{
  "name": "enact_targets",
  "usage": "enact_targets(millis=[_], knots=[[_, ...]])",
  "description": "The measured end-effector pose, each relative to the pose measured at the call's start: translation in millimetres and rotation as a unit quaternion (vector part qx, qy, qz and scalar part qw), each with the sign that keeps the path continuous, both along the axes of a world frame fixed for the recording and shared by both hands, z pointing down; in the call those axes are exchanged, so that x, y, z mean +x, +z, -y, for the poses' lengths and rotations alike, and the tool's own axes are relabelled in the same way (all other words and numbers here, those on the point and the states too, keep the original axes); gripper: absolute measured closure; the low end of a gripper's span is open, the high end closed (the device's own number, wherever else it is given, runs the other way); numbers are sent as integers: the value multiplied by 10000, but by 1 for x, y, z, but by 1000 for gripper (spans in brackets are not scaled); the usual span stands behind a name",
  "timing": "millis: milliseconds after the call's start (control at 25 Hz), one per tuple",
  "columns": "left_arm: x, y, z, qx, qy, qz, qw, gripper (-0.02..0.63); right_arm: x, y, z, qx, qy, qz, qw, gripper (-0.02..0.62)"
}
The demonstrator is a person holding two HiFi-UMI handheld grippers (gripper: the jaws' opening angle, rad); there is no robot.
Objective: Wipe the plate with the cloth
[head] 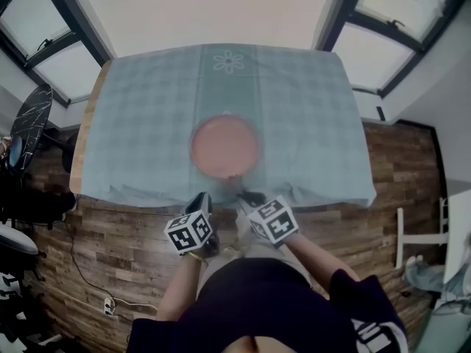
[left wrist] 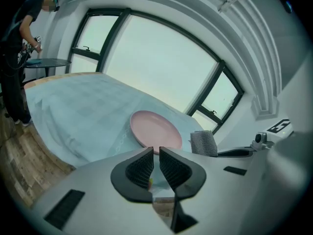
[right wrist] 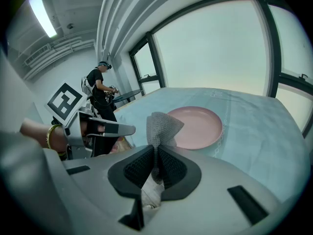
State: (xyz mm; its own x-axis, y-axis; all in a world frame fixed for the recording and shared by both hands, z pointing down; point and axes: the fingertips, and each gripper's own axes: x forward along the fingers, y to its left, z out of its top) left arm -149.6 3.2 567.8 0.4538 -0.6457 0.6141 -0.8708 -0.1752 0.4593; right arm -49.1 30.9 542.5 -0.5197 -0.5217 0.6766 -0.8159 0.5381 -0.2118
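A round pink plate [head: 224,147] lies empty in the middle of the table, on a pale blue checked tablecloth [head: 147,116]. My right gripper [right wrist: 155,153] is shut on a grey knitted cloth [right wrist: 161,125] that sticks up from its jaws, just short of the plate [right wrist: 195,126]. In the head view both grippers hover at the table's near edge, the right gripper [head: 246,195] beside the left gripper [head: 204,197]. The left gripper [left wrist: 155,153] is shut with nothing in it. Ahead of it lies the plate [left wrist: 155,129], with the cloth [left wrist: 203,142] to its right.
A person [left wrist: 19,58] stands in the background by a dark round table [head: 29,123] left of the cloth-covered table. Large windows ring the far side. The floor [head: 118,256] is wood planks with a cable, and a white frame [head: 419,237] stands at the right.
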Motion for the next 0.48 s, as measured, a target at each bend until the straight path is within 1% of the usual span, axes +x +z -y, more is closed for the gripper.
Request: enact_targets(millis=[120, 320, 480], knots=[[-1, -3, -15, 8, 76, -115, 9999, 565, -7, -4, -15, 21, 124, 156, 9998, 563], [-8, -6, -39, 11, 180, -127, 9998, 584, -18, -8, -38, 45, 319, 359, 9988, 563], [-14, -12, -56, 34, 262, -222, 9994, 592, -27, -11, -55, 103, 422, 456, 9980, 563]])
